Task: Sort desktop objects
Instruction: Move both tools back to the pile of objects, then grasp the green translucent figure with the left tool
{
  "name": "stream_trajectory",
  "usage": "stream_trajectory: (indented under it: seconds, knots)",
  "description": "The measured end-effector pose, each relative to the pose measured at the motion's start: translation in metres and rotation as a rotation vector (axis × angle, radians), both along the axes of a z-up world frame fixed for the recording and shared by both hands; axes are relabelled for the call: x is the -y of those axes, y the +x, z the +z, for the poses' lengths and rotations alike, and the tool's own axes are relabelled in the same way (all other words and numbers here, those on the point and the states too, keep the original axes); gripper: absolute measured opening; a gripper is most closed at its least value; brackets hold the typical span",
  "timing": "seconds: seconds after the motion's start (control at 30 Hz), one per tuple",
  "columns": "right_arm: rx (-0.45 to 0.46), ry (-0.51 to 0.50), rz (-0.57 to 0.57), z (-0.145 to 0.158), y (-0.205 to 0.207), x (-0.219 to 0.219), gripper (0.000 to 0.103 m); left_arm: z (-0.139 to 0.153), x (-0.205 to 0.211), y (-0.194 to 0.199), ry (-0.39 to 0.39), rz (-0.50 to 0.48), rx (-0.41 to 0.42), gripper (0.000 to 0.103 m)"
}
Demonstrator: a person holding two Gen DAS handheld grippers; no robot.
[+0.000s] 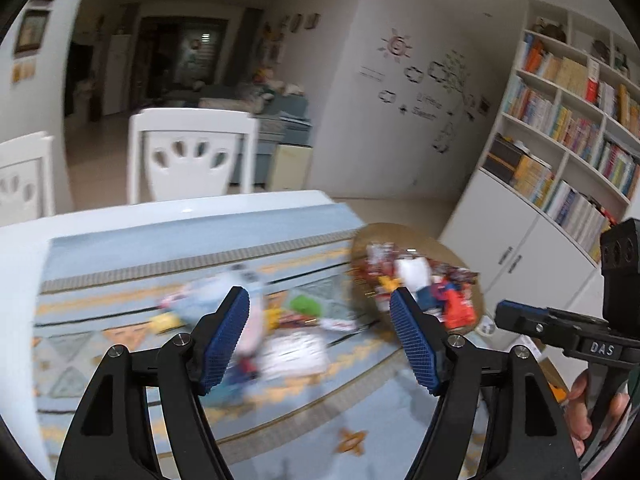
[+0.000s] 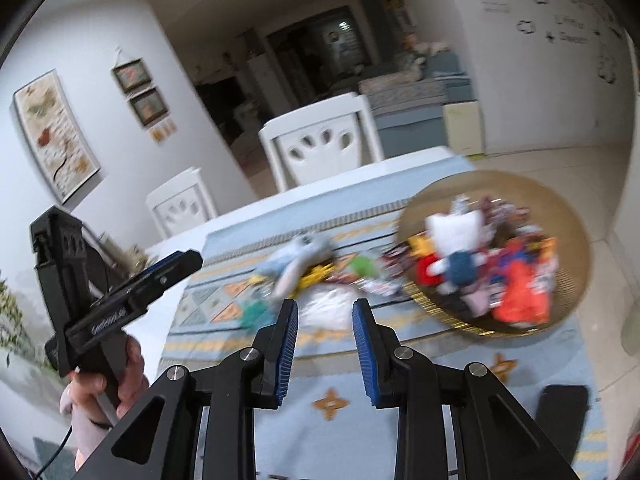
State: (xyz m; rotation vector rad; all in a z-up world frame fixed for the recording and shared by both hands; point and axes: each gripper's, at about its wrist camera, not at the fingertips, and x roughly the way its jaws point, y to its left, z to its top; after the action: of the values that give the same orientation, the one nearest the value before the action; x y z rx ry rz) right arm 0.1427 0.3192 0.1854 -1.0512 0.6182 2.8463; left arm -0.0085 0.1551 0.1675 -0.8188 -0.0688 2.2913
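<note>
The left claw (image 1: 320, 312) stands wide apart with nothing between its blue pads (image 1: 226, 336), held above the near part of the worktop (image 1: 120, 224), which is white and covered by a pale blue patterned cloth (image 1: 280, 400). The right claw (image 2: 325, 322) has its jaws partly apart, a narrow gap between them and nothing gripped; its pads (image 2: 289, 344) are bare. A hand (image 2: 120, 380) grips the left tool's handle at the left of the right wrist view, and fingers (image 1: 582, 404) hold the right tool's handle at the right edge of the left wrist view. A round woven basket (image 2: 568, 216) sits at the right edge of the worktop, toward its far corner, and is heaped with soft toys and packets; a white plush cat (image 2: 452, 236) with a blue body stands up among them, beside an orange-red piece (image 2: 520, 300). A loose scatter of small things (image 2: 304, 272) lies on the cloth in the middle of the worktop, just left of the basket: a pale blue and pink soft toy (image 1: 224, 300), a green piece (image 1: 306, 306), yellow bits and a white packet (image 1: 296, 350), all blurred. Two white chairs (image 1: 192, 152) stand at the far edge
</note>
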Motion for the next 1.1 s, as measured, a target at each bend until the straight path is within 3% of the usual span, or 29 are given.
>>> stream_trajectory:
  seconds: [0.13, 0.27, 0.5, 0.67, 0.93, 0.97, 1.03, 1.1]
  knots:
    - [0.02, -0.025, 0.057, -0.028, -0.022, 0.03, 0.027, -0.017, 0.047, -0.014, -0.004, 0.09, 0.034, 0.071]
    - [0.065, -0.057, 0.095, -0.071, -0.049, 0.046, 0.027, -0.055, 0.083, -0.037, -0.032, 0.16, 0.09, 0.071]
    - [0.124, -0.087, 0.121, -0.138, -0.078, 0.05, 0.027, -0.122, 0.077, -0.064, -0.14, 0.136, 0.167, 0.071]
    - [0.13, -0.077, 0.131, -0.152, -0.081, 0.046, 0.027, -0.149, 0.054, -0.073, -0.289, 0.091, 0.116, 0.071]
    - [0.139, -0.123, 0.126, -0.159, -0.078, 0.038, 0.027, -0.158, 0.044, -0.077, -0.303, 0.035, 0.118, 0.071]
    - [0.137, -0.117, 0.127, -0.158, -0.077, 0.039, 0.027, -0.158, 0.045, -0.078, -0.29, 0.032, 0.13, 0.068]
    - [0.139, -0.108, 0.13, -0.158, -0.078, 0.042, 0.027, -0.159, 0.048, -0.079, -0.241, -0.001, 0.166, 0.051]
    - [0.145, -0.1, 0.126, -0.16, -0.078, 0.044, 0.027, -0.158, 0.048, -0.075, -0.199, -0.044, 0.187, 0.026]
